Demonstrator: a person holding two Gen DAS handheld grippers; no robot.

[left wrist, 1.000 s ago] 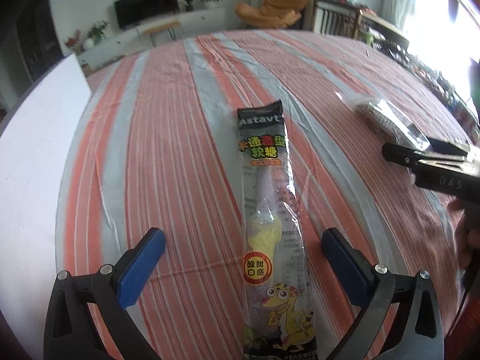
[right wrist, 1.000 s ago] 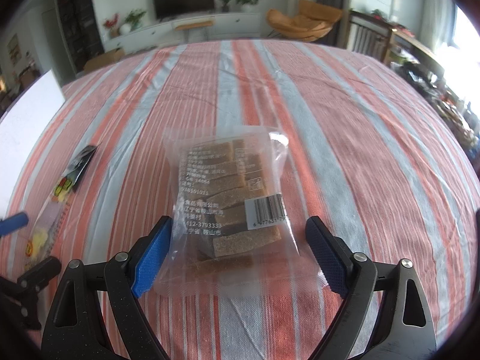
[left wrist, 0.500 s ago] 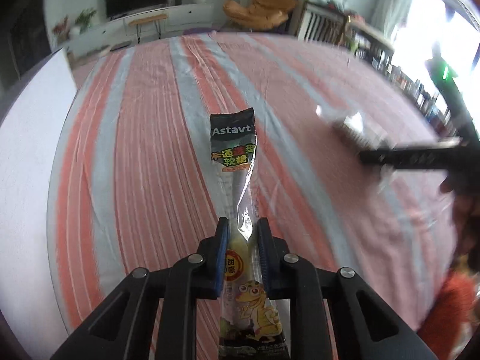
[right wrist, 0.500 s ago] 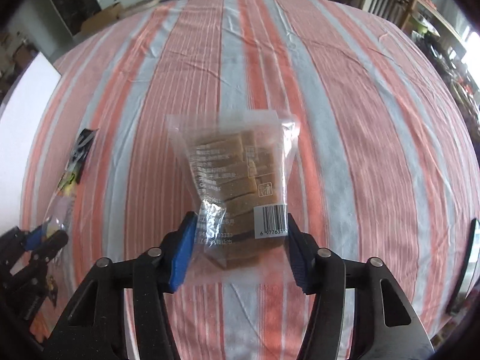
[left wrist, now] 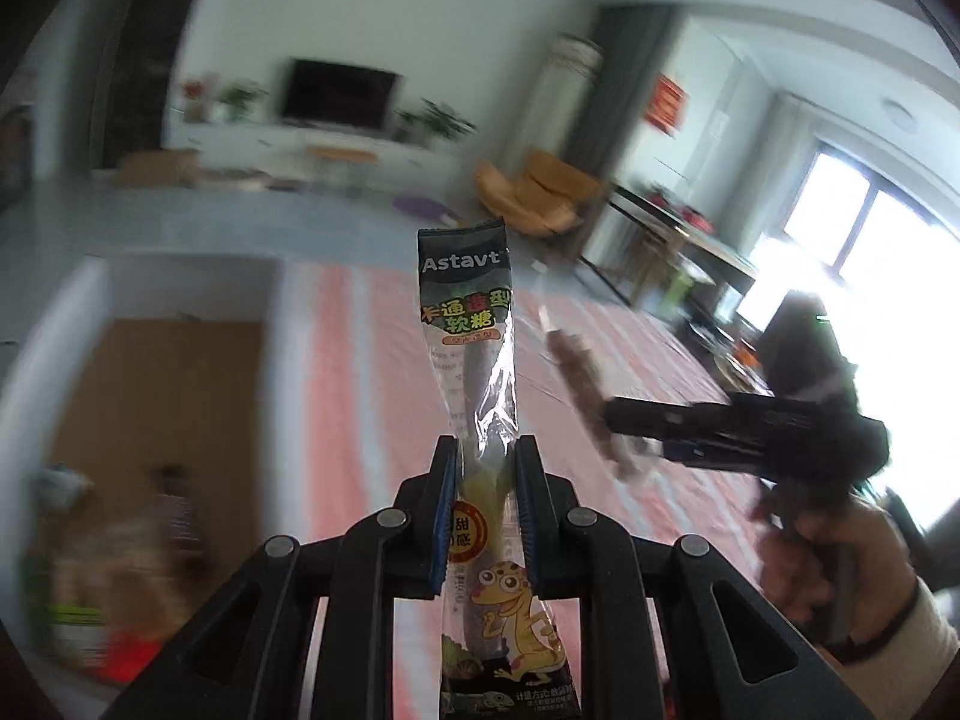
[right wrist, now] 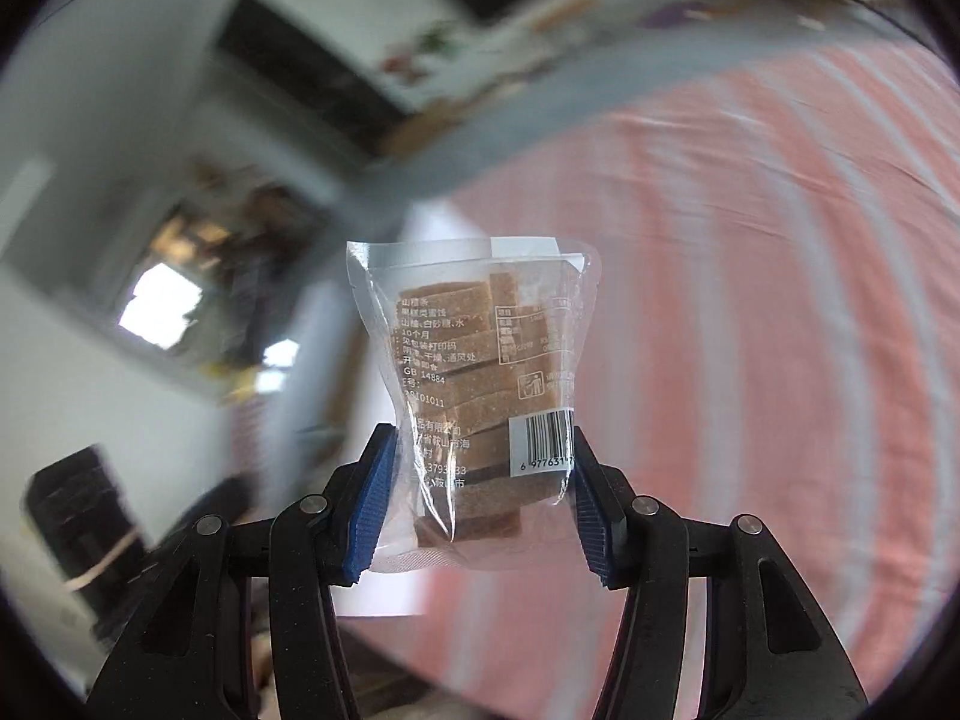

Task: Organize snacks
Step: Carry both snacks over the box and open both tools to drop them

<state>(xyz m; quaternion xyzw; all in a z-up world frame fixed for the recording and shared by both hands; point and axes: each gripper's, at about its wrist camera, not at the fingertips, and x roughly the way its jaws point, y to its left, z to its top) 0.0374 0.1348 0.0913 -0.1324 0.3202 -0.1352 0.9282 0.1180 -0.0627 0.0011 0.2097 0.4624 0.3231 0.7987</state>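
- Carry step, I judge: the left hand-held gripper (left wrist: pixel 483 501) is clamped on a long, narrow gummy-candy packet with a cartoon lizard (left wrist: pixel 480 396), held aloft.
- The right hand-held gripper (right wrist: pixel 477 498) pinches a clear bag of brown fruit-jelly bars (right wrist: pixel 483 396), also lifted above the red-and-grey striped table (right wrist: pixel 750 300).
- Next: a drop-off spot for each.
- Only the left view shows a brown cardboard box (left wrist: pixel 156 396) left of its gripper.

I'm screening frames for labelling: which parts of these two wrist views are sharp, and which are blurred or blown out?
Left wrist view: the gummy candy pack and left gripper are sharp; the room, striped tablecloth and right gripper are smeared, and the window is blown out. Right wrist view: the clear bag of brown slices and its label are crisp between the blue pads; everything behind is streaked and bowed.
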